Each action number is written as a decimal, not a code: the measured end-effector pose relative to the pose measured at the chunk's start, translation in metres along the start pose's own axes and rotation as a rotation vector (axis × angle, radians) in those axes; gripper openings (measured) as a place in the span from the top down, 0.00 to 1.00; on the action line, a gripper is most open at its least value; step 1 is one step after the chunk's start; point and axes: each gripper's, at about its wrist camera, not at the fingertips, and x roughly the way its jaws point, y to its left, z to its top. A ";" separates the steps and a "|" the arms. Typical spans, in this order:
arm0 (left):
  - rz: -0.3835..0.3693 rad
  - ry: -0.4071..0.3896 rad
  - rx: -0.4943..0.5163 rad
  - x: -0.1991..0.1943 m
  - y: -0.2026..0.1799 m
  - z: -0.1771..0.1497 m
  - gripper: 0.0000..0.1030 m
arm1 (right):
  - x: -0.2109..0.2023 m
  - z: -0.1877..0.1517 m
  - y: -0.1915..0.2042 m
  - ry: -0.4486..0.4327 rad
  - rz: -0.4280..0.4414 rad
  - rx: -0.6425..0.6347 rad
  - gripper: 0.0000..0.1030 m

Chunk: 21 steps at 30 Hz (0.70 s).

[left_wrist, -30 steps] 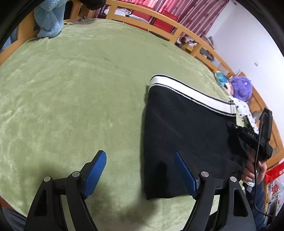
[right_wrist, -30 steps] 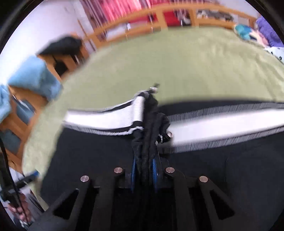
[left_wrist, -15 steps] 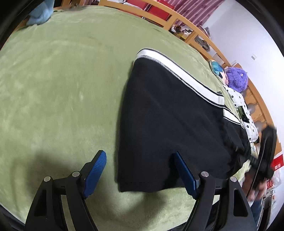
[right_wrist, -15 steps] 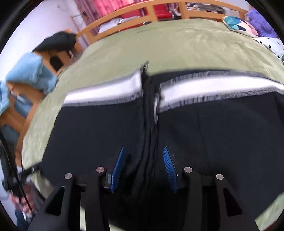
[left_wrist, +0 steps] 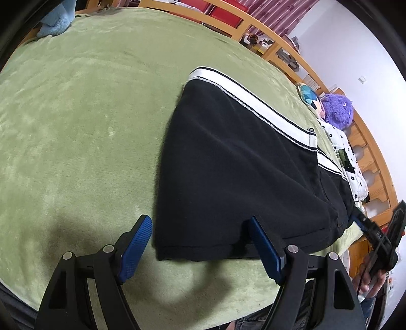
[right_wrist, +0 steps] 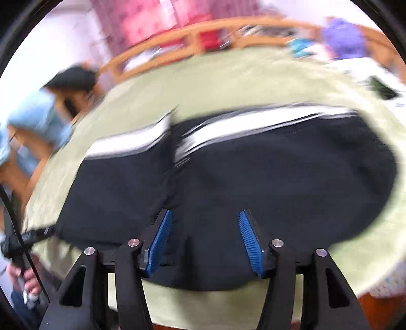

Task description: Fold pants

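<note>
Black pants [left_wrist: 236, 172] with a white waistband stripe lie flat on the green blanket [left_wrist: 76, 114]. In the left wrist view my left gripper [left_wrist: 200, 247] is open and empty, hovering just above the pants' near hem corner. In the blurred right wrist view the pants [right_wrist: 253, 172] spread wide, and my right gripper [right_wrist: 205, 238] is open and empty over their near edge. The right gripper also shows at the far right of the left wrist view [left_wrist: 375, 236], held in a hand.
A wooden bed rail [left_wrist: 253, 22] runs along the far side. A purple plush toy [left_wrist: 338, 110] and a white patterned cloth [left_wrist: 347, 157] lie at the right. A light blue towel [left_wrist: 54, 21] sits at the far left corner.
My right gripper has opened, let go of the pants' middle and pulled back to their near edge. The pants now lie spread flat. My left gripper shifted a little toward the hem.
</note>
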 end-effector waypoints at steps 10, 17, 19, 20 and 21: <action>0.053 -0.034 -0.023 0.003 -0.014 0.010 0.25 | -0.004 0.013 -0.201 -0.037 -0.153 0.436 0.20; 0.111 -0.025 -0.027 0.012 -0.023 0.020 0.25 | 0.065 0.007 -0.240 -0.011 0.079 0.632 0.14; 0.127 -0.025 -0.021 0.014 -0.026 0.022 0.25 | 0.069 0.010 -0.241 -0.041 0.070 0.648 0.12; 0.130 -0.023 -0.019 0.015 -0.026 0.023 0.25 | 0.072 0.013 -0.241 -0.049 0.064 0.654 0.12; 0.131 -0.022 -0.019 0.016 -0.026 0.024 0.25 | 0.074 0.013 -0.241 -0.067 0.060 0.660 0.15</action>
